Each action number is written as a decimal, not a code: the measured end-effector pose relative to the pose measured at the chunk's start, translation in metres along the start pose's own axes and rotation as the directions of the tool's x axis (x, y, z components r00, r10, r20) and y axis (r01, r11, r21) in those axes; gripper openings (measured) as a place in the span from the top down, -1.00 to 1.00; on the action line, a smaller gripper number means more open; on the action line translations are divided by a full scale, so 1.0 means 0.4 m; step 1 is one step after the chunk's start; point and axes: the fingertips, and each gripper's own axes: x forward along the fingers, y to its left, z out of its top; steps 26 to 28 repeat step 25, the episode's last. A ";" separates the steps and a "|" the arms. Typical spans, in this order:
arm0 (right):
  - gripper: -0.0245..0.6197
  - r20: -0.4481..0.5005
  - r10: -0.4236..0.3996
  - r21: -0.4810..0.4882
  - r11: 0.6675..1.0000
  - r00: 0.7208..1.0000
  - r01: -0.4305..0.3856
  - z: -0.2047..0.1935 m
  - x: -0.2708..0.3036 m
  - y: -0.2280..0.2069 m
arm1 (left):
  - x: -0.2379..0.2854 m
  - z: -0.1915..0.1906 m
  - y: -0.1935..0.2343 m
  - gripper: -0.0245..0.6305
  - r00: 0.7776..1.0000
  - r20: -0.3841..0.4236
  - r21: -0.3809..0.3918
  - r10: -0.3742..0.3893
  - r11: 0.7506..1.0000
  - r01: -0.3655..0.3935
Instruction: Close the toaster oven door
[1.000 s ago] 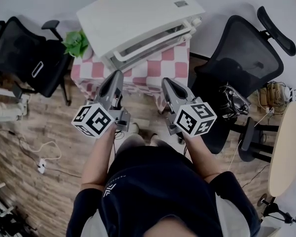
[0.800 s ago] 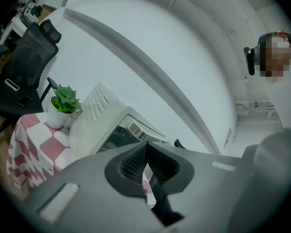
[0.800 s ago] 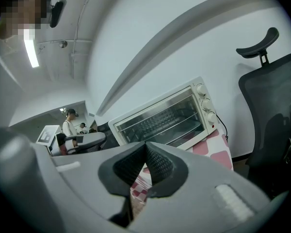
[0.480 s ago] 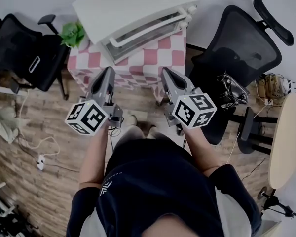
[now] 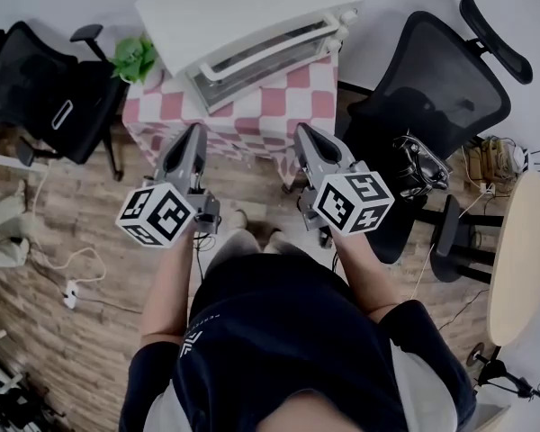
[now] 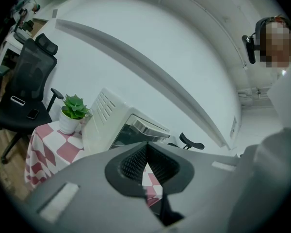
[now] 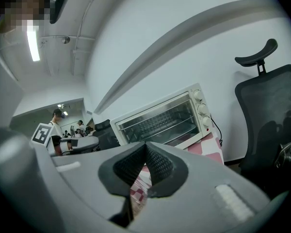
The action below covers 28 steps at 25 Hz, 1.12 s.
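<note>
A white toaster oven (image 5: 243, 21) stands on a small table with a red-and-white checked cloth (image 5: 279, 106). In the right gripper view its glass door (image 7: 157, 120) stands upright against the oven front, handle along the top. Both grippers hang in the air short of the table's front edge, apart from the oven. My left gripper (image 5: 196, 133) points at the cloth's left part, shut with nothing in it; its pads meet in the left gripper view (image 6: 146, 147). My right gripper (image 5: 303, 133) is likewise shut and empty (image 7: 145, 147).
A potted green plant (image 5: 133, 59) sits on the table's left corner. Black office chairs stand at the left (image 5: 45, 88) and at the right (image 5: 441, 97). A round wooden table (image 5: 522, 259) is far right. Cables (image 5: 72, 282) lie on the wooden floor.
The table and oven have slid up in the head view. The left gripper has drifted a little left and down. Both stay shut.
</note>
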 end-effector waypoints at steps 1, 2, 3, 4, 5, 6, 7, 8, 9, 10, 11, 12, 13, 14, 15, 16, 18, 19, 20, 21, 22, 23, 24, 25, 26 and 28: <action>0.92 0.003 -0.002 -0.003 1.000 1.000 0.002 0.002 -0.002 0.000 | -0.002 0.000 0.000 0.88 1.000 -0.002 -0.002 0.001 1.000 -0.001; 0.92 0.006 -0.002 -0.005 1.000 1.000 0.002 0.003 -0.004 0.000 | -0.003 0.000 -0.001 0.88 1.000 -0.005 -0.003 0.003 1.000 -0.003; 0.92 0.007 -0.002 -0.004 1.000 1.000 0.002 0.004 -0.006 0.001 | -0.004 0.000 -0.002 0.88 1.000 -0.007 -0.004 0.004 1.000 -0.004; 0.92 0.008 -0.002 -0.003 1.000 1.000 0.002 0.005 -0.006 0.001 | -0.005 0.000 -0.002 0.88 1.000 -0.008 -0.003 0.005 1.000 -0.005; 0.92 0.009 -0.001 -0.001 1.000 1.000 0.001 0.006 -0.007 0.000 | -0.004 0.000 -0.003 0.88 1.000 -0.010 -0.002 0.005 1.000 -0.005; 0.92 0.010 -0.002 0.000 1.000 1.000 0.002 0.007 -0.007 0.000 | -0.004 -0.002 -0.002 0.88 1.000 -0.012 -0.002 0.005 1.000 -0.005; 0.92 0.010 -0.002 0.001 1.000 1.000 0.002 0.008 -0.007 0.000 | -0.003 -0.004 -0.001 0.88 1.000 -0.015 -0.003 0.005 1.000 -0.005; 0.92 0.011 -0.003 0.002 1.000 1.000 0.003 0.009 -0.008 0.000 | -0.002 -0.007 0.000 0.88 1.000 -0.017 -0.003 0.003 1.000 -0.004; 0.92 0.012 -0.004 0.003 1.000 1.000 0.004 0.010 -0.008 -0.001 | 0.000 -0.007 0.000 0.88 1.000 -0.015 -0.004 0.000 1.000 0.000; 0.92 0.013 -0.006 0.003 1.000 1.000 0.006 0.011 -0.008 -0.002 | 0.002 -0.007 -0.001 0.88 1.000 -0.011 -0.005 -0.003 1.000 0.003; 0.92 0.013 -0.007 0.004 1.000 1.000 0.007 0.011 -0.008 -0.003 | 0.003 -0.007 -0.001 0.88 1.000 -0.009 -0.004 -0.005 1.000 0.005; 0.92 0.014 -0.008 0.004 1.000 1.000 0.007 0.011 -0.008 -0.004 | 0.004 -0.007 -0.001 0.88 1.000 -0.009 -0.003 -0.006 1.000 0.006; 0.92 0.013 -0.008 0.004 1.000 1.000 0.008 0.011 -0.007 -0.005 | 0.005 -0.007 -0.002 0.88 1.000 -0.009 -0.002 -0.007 1.000 0.007; 0.92 0.013 -0.008 0.005 1.000 1.000 0.008 0.010 -0.006 -0.006 | 0.006 -0.007 -0.002 0.88 1.000 -0.010 -0.001 -0.007 1.000 0.007; 0.92 0.012 -0.007 0.006 1.000 1.000 0.007 0.009 -0.005 -0.006 | 0.006 -0.007 -0.002 0.88 1.000 -0.011 -0.001 -0.008 1.000 0.008; 0.92 0.011 -0.006 0.009 1.000 1.000 0.006 0.008 -0.005 -0.007 | 0.007 -0.008 -0.002 0.88 1.000 -0.012 0.000 -0.008 1.000 0.008; 0.92 0.010 -0.005 0.015 1.000 1.000 0.005 0.007 -0.004 -0.008 | 0.011 -0.010 -0.003 0.88 1.000 -0.016 0.000 -0.008 1.000 0.008; 0.92 0.011 -0.006 0.017 1.000 1.000 0.005 0.008 -0.004 -0.010 | 0.014 -0.010 -0.005 0.88 1.000 -0.021 0.001 -0.009 1.000 0.009; 0.92 0.012 -0.007 0.018 1.000 1.000 0.007 0.009 -0.004 -0.011 | 0.018 -0.011 -0.007 0.88 1.000 -0.024 0.001 -0.010 1.000 0.011; 0.92 0.012 -0.009 0.019 1.000 1.000 0.009 0.010 -0.004 -0.013 | 0.022 -0.011 -0.007 0.88 1.000 -0.024 0.000 -0.013 1.000 0.013; 0.92 0.012 -0.012 0.019 1.000 1.000 0.012 0.011 -0.004 -0.015 | 0.026 -0.012 -0.006 0.88 1.000 -0.023 -0.002 -0.016 1.000 0.016; 0.92 0.012 -0.015 0.020 1.000 1.000 0.015 0.011 -0.004 -0.017 | 0.029 -0.012 -0.004 0.88 1.000 -0.022 -0.004 -0.018 1.000 0.018; 0.92 0.011 -0.018 0.021 1.000 1.000 0.018 0.011 -0.003 -0.018 | 0.032 -0.011 -0.002 0.88 1.000 -0.021 -0.005 -0.020 1.000 0.020; 0.92 0.011 -0.021 0.021 1.000 1.000 0.021 0.012 -0.003 -0.020 | 0.034 -0.010 0.000 0.88 1.000 -0.021 -0.007 -0.021 1.000 0.021; 0.92 0.011 -0.021 0.021 1.000 1.000 0.021 0.012 -0.003 -0.020 | 0.034 -0.010 0.000 0.88 1.000 -0.021 -0.007 -0.021 1.000 0.021; 0.92 0.011 -0.021 0.021 1.000 1.000 0.021 0.012 -0.003 -0.020 | 0.034 -0.010 0.000 0.88 1.000 -0.021 -0.007 -0.021 1.000 0.021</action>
